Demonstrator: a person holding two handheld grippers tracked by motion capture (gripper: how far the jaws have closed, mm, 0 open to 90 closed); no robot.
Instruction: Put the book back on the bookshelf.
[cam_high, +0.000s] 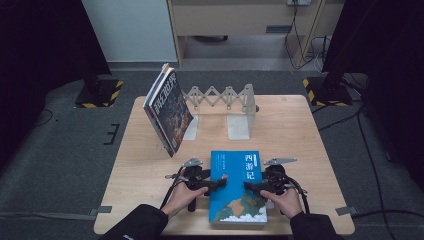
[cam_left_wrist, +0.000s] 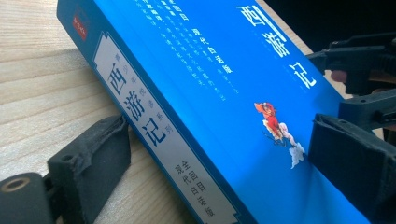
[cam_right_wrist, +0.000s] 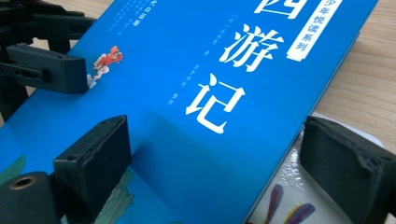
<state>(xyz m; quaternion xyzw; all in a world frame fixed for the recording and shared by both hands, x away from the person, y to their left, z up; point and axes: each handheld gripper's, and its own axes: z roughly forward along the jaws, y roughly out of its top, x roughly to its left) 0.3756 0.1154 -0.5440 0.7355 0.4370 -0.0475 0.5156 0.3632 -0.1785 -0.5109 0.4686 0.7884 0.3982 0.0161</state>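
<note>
Table (cam_high: 300, 130): pale wood, set on grey carpet, the person's sleeves coming in at 6 o'clock.
Magazine (cam_high: 167, 111): leaned upright at 10 o'clock from the table's middle, propped against the rack.
Rack (cam_high: 227, 100): white folding bookend at 12 o'clock, touching the magazine's right side.
Blue book (cam_high: 237, 187): lay flat near the table's 6 o'clock edge, cover up, white title at its upper right; it sat between the two grippers.
Left gripper (cam_high: 217, 182): at the book's 9 o'clock edge. In the left gripper view one jaw lay on the table beside the spine and the other over the cover (cam_left_wrist: 261, 88); jaws wide, straddling the edge, not pressing.
Right gripper (cam_high: 250, 186): at the book's 3 o'clock edge. In the right gripper view one jaw stood over the cover (cam_right_wrist: 201, 154), the other past the edge; jaws wide, nothing clamped.
</note>
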